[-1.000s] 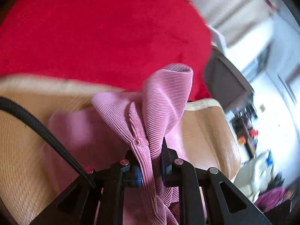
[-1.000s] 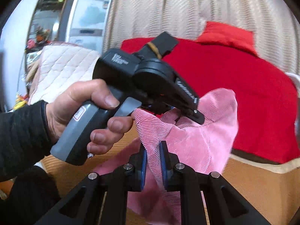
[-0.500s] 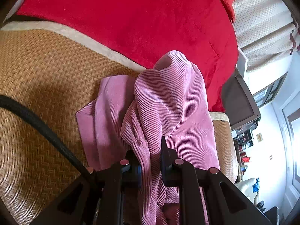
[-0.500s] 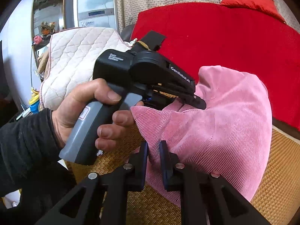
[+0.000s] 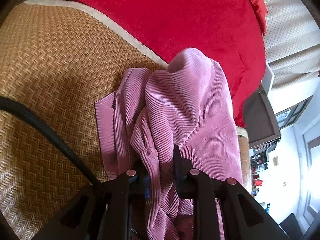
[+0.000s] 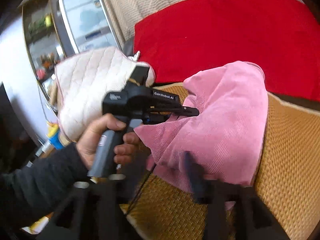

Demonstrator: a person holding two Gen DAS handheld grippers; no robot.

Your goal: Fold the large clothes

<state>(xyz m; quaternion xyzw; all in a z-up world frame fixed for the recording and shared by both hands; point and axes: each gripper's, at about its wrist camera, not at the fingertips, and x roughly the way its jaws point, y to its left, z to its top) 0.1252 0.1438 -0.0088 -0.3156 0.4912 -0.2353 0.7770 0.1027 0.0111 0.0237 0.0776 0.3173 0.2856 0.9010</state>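
hand-held gripper: black, grey handle, white lettering | sleeve: black | cable: black braided

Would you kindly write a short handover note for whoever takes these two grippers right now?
Left gripper: jaws opening, buttoned edge of the pink corduroy garment between them.
Right gripper: jaws opening, blurred, standing wide in front of the cloth, gripping none.
Garment: bunched in a heap on the woven straw mat, beside the red blanket.
Done: garment brought down onto the mat.
Left: spread it flat, then make every fold.
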